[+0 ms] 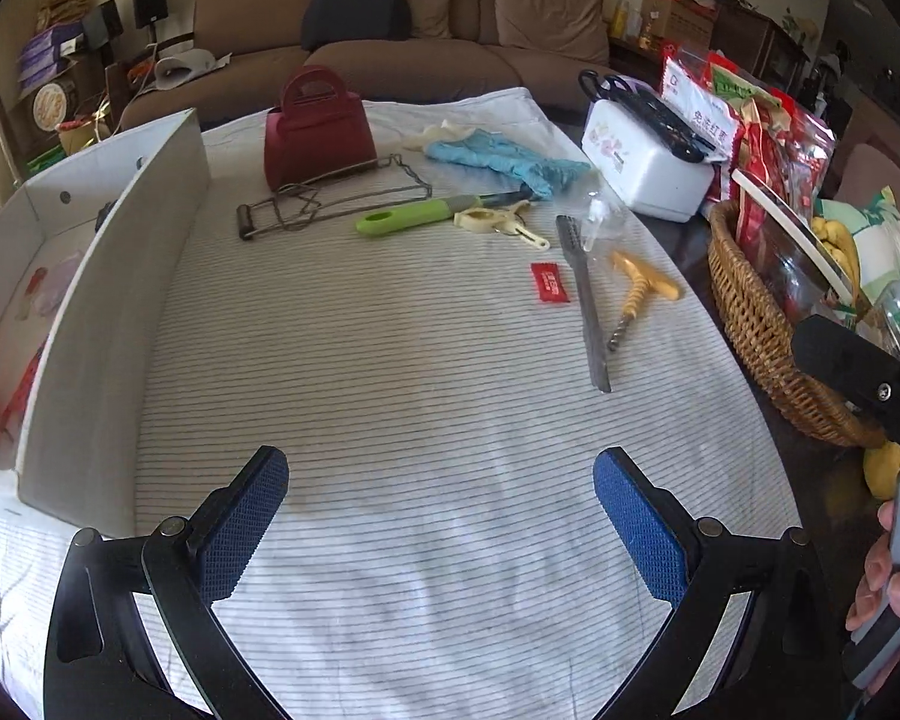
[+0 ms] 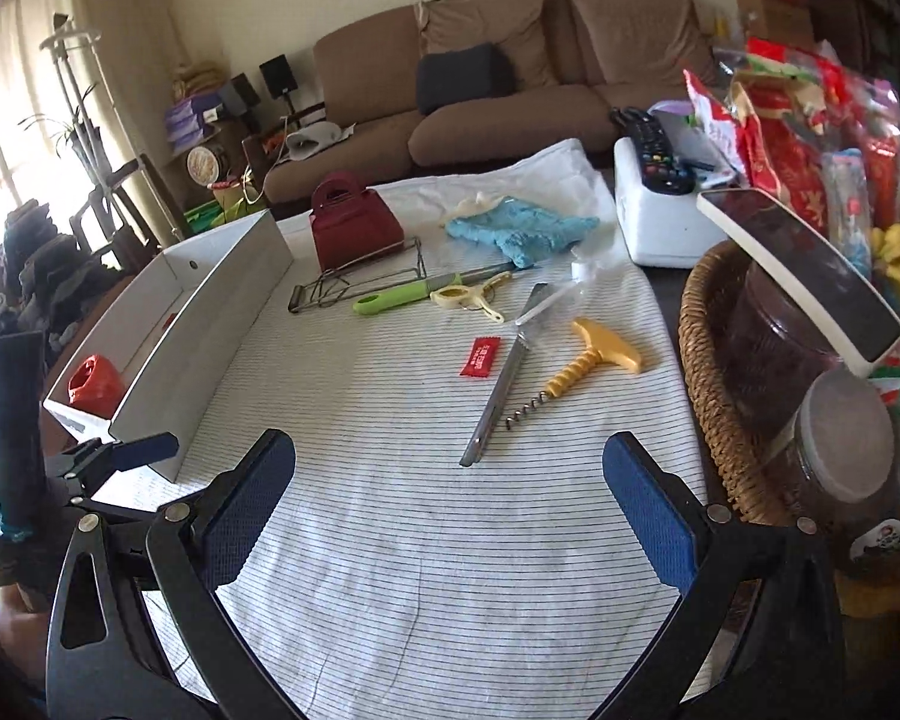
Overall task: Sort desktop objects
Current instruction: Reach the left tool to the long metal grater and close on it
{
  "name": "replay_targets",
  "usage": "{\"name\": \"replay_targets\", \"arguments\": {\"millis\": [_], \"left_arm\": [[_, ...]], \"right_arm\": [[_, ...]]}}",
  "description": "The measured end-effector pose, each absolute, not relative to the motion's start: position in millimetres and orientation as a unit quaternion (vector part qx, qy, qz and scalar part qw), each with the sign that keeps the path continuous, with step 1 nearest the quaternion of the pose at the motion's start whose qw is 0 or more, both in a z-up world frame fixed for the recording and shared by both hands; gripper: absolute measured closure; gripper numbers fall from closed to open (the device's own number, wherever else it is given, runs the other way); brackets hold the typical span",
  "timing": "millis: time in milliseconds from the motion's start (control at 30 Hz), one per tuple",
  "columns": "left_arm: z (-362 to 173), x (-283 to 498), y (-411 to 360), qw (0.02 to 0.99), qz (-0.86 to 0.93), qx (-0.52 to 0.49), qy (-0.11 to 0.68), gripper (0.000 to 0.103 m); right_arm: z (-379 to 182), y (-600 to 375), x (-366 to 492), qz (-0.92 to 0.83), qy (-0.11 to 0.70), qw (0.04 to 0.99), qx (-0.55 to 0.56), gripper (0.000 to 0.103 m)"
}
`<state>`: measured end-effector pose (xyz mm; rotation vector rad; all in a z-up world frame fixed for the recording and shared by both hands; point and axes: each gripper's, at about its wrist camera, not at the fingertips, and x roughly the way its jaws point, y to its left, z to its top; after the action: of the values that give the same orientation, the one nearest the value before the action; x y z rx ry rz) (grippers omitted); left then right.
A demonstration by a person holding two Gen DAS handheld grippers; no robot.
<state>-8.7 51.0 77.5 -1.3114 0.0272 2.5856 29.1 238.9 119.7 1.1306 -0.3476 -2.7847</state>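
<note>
Left gripper (image 1: 441, 525) spread wide, empty, above striped cloth (image 1: 390, 360)

white cloth (image 1: 390, 420) with thin dark stripes; dark red bag (image 1: 317, 132); blue rag (image 1: 504, 159); lime-green handle (image 1: 408, 217); yellow corkscrew (image 2: 588, 360); red packet (image 1: 549, 283); white box (image 1: 108, 276).

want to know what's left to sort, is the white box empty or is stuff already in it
Not empty. The white box already holds a red item near its close end; the left wrist view shows more inside, too blurred to identify.
</note>
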Motion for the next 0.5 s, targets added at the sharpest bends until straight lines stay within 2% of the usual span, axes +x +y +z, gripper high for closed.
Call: {"name": "replay_targets", "arguments": {"millis": [233, 500], "left_arm": [[37.5, -50.2, 113.8, 0.133, 0.877, -0.462, 0.021, 0.007], [17.1, -76.9, 138.9, 0.147, 0.872, -0.466, -0.006, 0.009]], "right_arm": [[91.5, 265.1, -10.8, -0.894, -0.197, 0.07, 0.395, 0.0], [81.1, 274.3, -42.3, -0.889, -0.204, 0.057, 0.406, 0.001]]}}
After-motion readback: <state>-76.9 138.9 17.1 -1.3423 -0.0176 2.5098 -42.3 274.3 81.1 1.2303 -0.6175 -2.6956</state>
